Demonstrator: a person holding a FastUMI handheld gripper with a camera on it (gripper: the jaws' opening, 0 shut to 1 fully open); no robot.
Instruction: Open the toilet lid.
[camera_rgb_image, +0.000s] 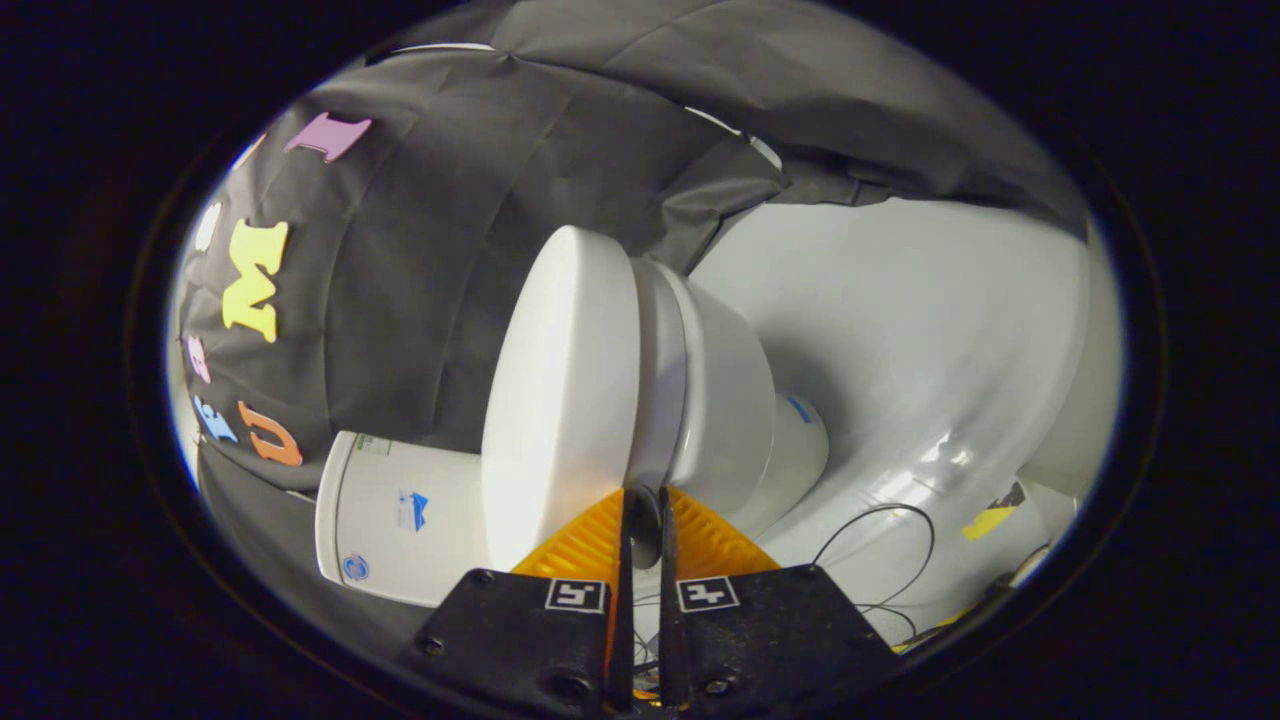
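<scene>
Nearest us, the gripper has its two fingers drawn almost together, a thin slit between them, their tips at the front edge of the white oval plastic toilet lid. We cannot tell whether they pinch that edge. The view is rolled sideways. The lid lies down over the white ceramic toilet bowl. The white cistern sits behind it. A thin black cable loops on the pale glossy floor.

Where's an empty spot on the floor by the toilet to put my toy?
The white floor beyond the toilet bowl is bare up to the black cloth wall. Nearer the gripper, whose fingers almost touch at the lid edge, a thin black cable and yellow tape clutter it.
</scene>
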